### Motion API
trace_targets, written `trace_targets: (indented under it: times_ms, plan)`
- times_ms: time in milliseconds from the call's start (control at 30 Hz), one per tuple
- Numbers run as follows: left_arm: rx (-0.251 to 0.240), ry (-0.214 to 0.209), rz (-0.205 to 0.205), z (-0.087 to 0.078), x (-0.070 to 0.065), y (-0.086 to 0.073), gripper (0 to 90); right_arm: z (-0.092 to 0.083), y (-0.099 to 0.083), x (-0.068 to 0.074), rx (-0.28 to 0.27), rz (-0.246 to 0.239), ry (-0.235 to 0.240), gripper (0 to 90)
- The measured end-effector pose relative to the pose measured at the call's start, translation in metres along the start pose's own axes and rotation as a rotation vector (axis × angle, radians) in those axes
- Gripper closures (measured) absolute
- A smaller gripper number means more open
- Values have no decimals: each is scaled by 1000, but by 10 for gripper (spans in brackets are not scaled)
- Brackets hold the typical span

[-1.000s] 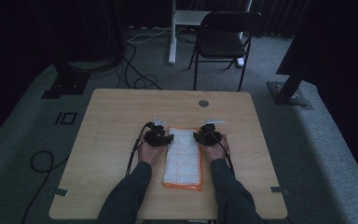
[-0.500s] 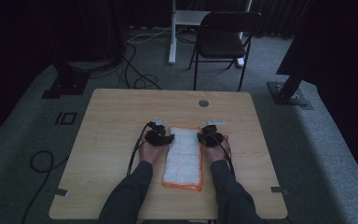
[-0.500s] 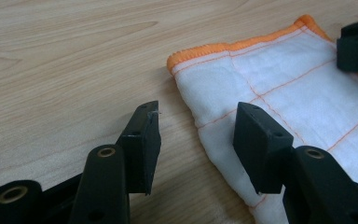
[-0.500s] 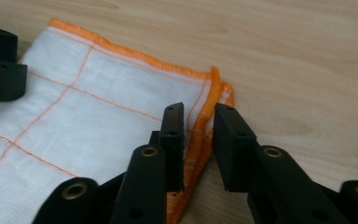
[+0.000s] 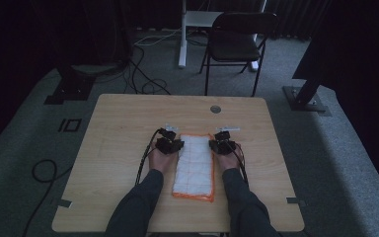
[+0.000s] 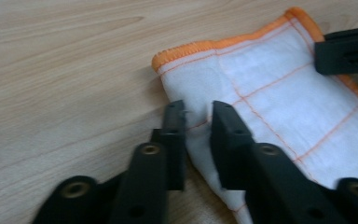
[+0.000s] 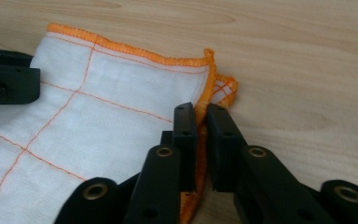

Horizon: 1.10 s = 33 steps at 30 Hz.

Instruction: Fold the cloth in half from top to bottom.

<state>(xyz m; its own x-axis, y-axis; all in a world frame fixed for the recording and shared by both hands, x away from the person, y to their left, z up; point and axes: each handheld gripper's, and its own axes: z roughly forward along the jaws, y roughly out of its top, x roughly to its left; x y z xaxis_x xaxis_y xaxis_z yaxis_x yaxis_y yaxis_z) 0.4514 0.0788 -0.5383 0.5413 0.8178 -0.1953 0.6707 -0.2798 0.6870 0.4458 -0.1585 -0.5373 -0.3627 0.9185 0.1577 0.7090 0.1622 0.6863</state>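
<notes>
A white cloth (image 5: 195, 165) with an orange hem and thin orange grid lines lies folded lengthwise in the middle of the wooden table (image 5: 128, 123). My left gripper (image 5: 176, 145) sits at the cloth's far left corner. In the left gripper view its jaws (image 6: 198, 123) have just been closing, and a raised fold of the cloth (image 6: 270, 70) fills the narrow gap between them. My right gripper (image 5: 215, 145) is at the far right corner. There its jaws (image 7: 201, 116) have just closed and are shut on the orange hem of the cloth (image 7: 112, 93).
A round grommet (image 5: 215, 108) sits in the table near its far edge. Beyond the table stand a dark folding chair (image 5: 237, 42) and a white post (image 5: 182, 34). Cables (image 5: 143, 74) lie on the floor, and a stand's base (image 5: 306, 96) is at right.
Both hands have kept their places at the cloth's far corners. The high view is too small to show the jaws moving.
</notes>
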Motion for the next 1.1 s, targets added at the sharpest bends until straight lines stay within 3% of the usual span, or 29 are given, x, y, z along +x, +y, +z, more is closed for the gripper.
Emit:
trace_targets:
  times_ms: [100,367,533,667,1100]
  plan:
    - [8,-16,3,0,2,1,856,1,0,4,-18,-58,-26,852]
    - [-11,0,16,-5,1,5,875,-8,3,6,-77,-62,-15,854]
    - [-74,-1,14,-18,0,12,877,-18,10,7,-124,-75,-4,853]
    - [-88,-3,16,-23,1,14,878,-23,13,10,-148,-90,5,852]
    - [-107,-19,51,-37,-5,14,877,-32,8,11,-158,-108,27,849]
